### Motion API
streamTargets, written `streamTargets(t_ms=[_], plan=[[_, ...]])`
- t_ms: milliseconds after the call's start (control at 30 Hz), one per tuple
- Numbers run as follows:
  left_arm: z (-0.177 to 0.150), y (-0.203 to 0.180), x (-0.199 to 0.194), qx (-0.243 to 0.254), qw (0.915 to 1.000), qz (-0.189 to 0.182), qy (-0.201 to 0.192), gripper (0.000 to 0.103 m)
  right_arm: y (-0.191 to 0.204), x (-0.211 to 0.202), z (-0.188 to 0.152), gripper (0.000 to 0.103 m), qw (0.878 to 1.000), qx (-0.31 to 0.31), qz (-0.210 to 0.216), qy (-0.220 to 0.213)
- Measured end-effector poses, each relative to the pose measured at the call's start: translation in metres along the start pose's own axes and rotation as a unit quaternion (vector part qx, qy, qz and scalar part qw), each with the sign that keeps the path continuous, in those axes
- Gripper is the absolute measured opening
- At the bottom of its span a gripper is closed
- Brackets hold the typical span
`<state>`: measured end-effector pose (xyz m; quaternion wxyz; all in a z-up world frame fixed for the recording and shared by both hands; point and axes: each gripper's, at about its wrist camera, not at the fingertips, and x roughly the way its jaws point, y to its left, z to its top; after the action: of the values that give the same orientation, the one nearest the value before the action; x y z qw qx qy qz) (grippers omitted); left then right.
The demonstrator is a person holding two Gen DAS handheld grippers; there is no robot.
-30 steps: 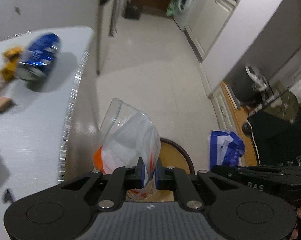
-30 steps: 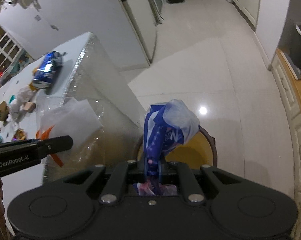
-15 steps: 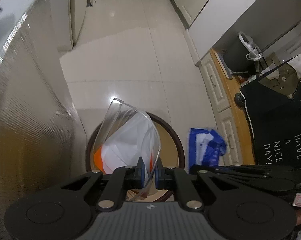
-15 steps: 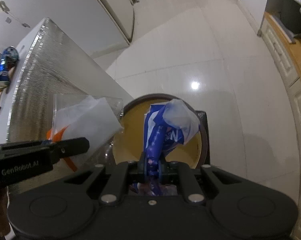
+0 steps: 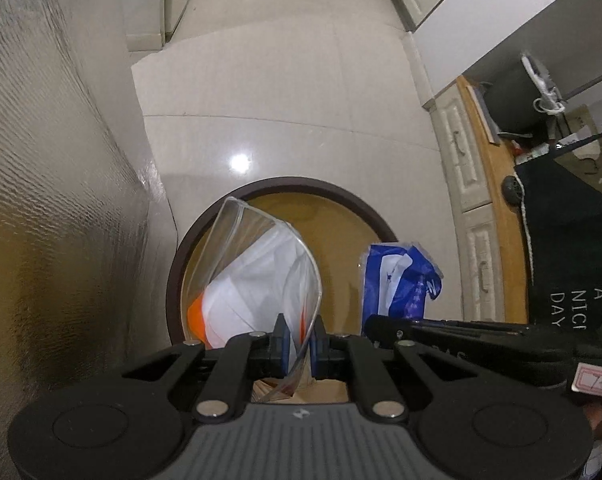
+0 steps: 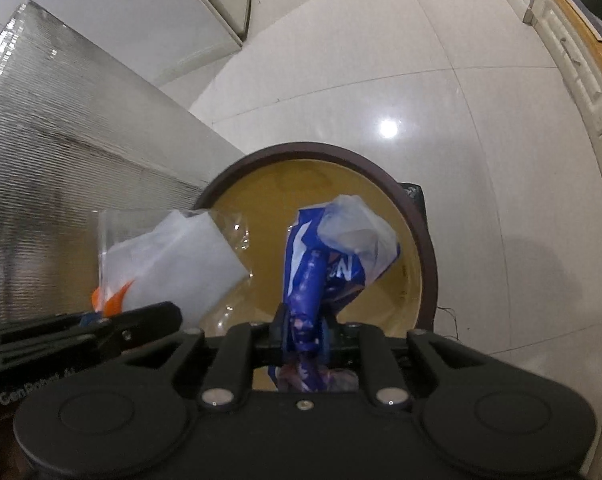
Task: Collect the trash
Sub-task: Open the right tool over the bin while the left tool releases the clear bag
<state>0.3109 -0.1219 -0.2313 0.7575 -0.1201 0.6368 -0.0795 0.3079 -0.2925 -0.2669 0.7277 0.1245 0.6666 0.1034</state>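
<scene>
A round bin with a dark brown rim (image 5: 301,184) (image 6: 313,150) and yellow inside stands on the floor right below both grippers. My left gripper (image 5: 299,344) is shut on a clear plastic bag (image 5: 257,276) (image 6: 173,260) holding white and orange paper, hanging over the bin's left half. My right gripper (image 6: 304,332) has a crumpled blue and white wrapper (image 6: 333,264) (image 5: 399,280) between its jaws, which are opening; the pads still touch the wrapper. It hangs over the bin's right half.
A silvery textured panel (image 5: 53,200) (image 6: 69,148) rises close on the left of the bin. Pale floor tiles (image 5: 285,88) stretch ahead. White cabinet drawers with a wooden top (image 5: 473,184) run along the right, with a black cloth (image 5: 561,240) over them.
Both grippers have sunk from table height to just above the bin, still carrying the bag and the wrapper. The table top and the blue can have left view. The bin now looks much larger.
</scene>
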Motion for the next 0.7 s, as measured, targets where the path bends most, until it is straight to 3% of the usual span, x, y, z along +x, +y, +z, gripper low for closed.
streamTargets(t_ms=[300, 500, 700], plan=[[0.006, 0.001, 0.020, -0.009, 0.9999, 0.001, 0.007, 0.010, -0.010, 0.022, 0.012, 0.035, 1.000, 0.013, -0.008, 0.005], [0.007, 0.000, 0.032, -0.003, 0.9998, 0.003, 0.019, 0.010, -0.018, 0.024, 0.018, 0.054, 1.000, 0.023, 0.002, 0.007], [0.008, 0.002, 0.036, -0.002, 0.9997, 0.001, 0.026, 0.010, -0.024, 0.023, 0.014, 0.067, 0.999, 0.032, -0.003, 0.011]])
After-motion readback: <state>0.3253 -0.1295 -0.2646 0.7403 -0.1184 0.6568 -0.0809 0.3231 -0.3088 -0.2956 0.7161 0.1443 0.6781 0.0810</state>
